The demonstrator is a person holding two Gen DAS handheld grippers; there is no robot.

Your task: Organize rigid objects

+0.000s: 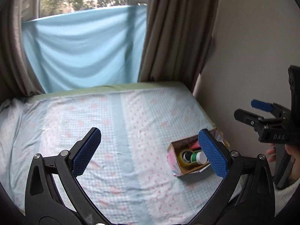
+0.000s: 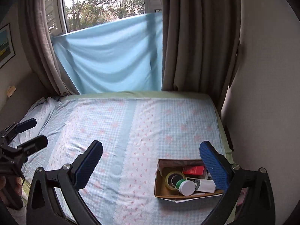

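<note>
Our left gripper (image 1: 150, 152) hangs above the bed with its two blue, ribbed-pad fingers (image 1: 86, 151) spread wide and nothing between them. Our right gripper (image 2: 151, 164) is the same: its blue pads (image 2: 88, 164) stand far apart and hold nothing. From the right wrist view we see the left gripper off to the left side, above the bed's edge, and from the left wrist view the right gripper sits at the right edge, near the wall, with a hand (image 1: 281, 153) wrapped round its black handle.

Just beside the right-hand finger in both views lies the small open cardboard box with a pink-and-blue patterned outside (image 2: 159, 182), resting on the bed near the wall side. Inside it we see a roll of yellowish clear tape (image 2: 171, 179) lying flat, a white bottle with a green band (image 2: 184, 186) lying on its side against the tape, a small red carton (image 2: 194, 170) towards the far wall of the box, and a white flat device with a grey button panel (image 2: 204, 184) beside the bottle. Part of the box interior is hidden behind the finger.

The box rests on the pale blue checked bedsheet with pink flower print (image 2: 121, 131), which shows a few creases. Beyond the bed hang grey-brown curtains (image 2: 196, 37) either side of a light blue cloth (image 2: 112, 60) stretched across the lower part of the window (image 2: 103, 3), with trees outside. A plain off-white wall (image 2: 262, 93) runs along the right.
</note>
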